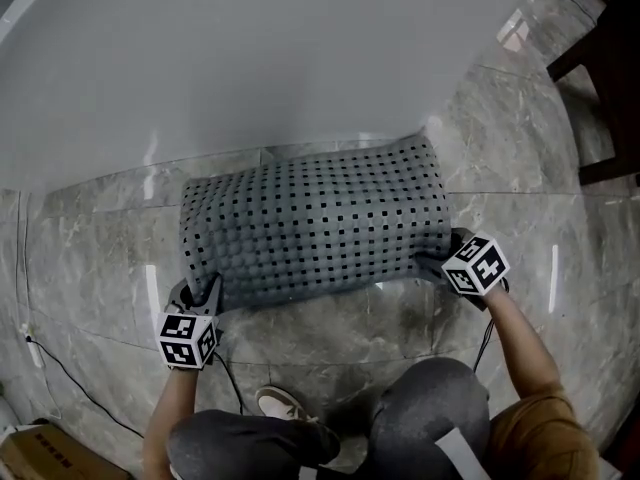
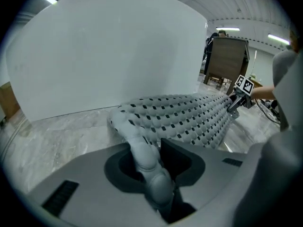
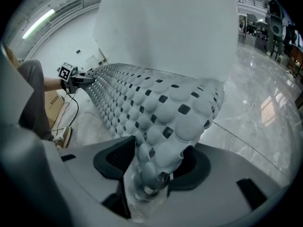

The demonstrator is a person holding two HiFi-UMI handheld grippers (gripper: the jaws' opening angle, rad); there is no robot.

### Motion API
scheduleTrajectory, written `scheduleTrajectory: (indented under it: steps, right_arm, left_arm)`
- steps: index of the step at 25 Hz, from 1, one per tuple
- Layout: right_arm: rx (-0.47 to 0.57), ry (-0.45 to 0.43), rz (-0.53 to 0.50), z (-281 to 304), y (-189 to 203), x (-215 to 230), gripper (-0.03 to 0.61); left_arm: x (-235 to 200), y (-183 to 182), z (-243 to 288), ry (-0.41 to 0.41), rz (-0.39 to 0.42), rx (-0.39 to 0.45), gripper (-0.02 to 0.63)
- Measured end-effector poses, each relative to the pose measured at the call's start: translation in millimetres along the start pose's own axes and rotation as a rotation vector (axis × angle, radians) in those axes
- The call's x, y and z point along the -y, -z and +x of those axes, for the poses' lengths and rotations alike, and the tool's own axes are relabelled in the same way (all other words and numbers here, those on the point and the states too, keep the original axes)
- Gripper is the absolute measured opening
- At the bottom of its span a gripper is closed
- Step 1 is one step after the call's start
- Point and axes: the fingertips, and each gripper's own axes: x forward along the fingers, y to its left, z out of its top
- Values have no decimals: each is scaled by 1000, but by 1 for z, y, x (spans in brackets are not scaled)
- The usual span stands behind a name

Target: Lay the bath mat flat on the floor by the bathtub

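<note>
Left gripper (image 1: 204, 292), right gripper (image 1: 436, 264) pinch mat (image 1: 315, 223) near corners; far edge maybe grounded. Uneven release by tub (image 1: 250, 58) risks buckling.

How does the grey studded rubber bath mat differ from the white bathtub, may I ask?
The grey studded rubber bath mat is bumpy with square holes; the white bathtub is smooth and unbroken. The mat is pinched in the left tongs and right tongs; nothing grips the bathtub.

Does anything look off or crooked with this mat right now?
Yes: the bath mat beside the bathtub is not flat. It arches up between the left tool and the right tool, each shut on a bunched near corner. Nothing looks spilled or torn.
</note>
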Motion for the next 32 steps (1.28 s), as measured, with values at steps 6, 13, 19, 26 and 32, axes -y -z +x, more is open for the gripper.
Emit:
scheduleTrajectory:
  steps: [6, 13, 19, 26, 32]
  right_arm:
    - [-98, -21, 35, 5, 23, -6, 272]
    - [-116, 66, -21, 23, 22, -1, 284]
    - [-119, 72, 15, 18, 28, 6, 296]
    - [-102, 119, 28, -7, 37, 23, 299]
    - [-16, 181, 11, -37, 20, 34, 298]
  left_arm:
    - [3, 28, 5, 0, -18, -99, 109]
    - [6, 19, 30, -38, 174, -89, 112]
    - [-2, 15, 32, -72, 139, -61, 115]
    - [-12, 22, 28, -84, 109, -56, 212]
    - [-31, 29, 8, -137, 122, -71, 322]
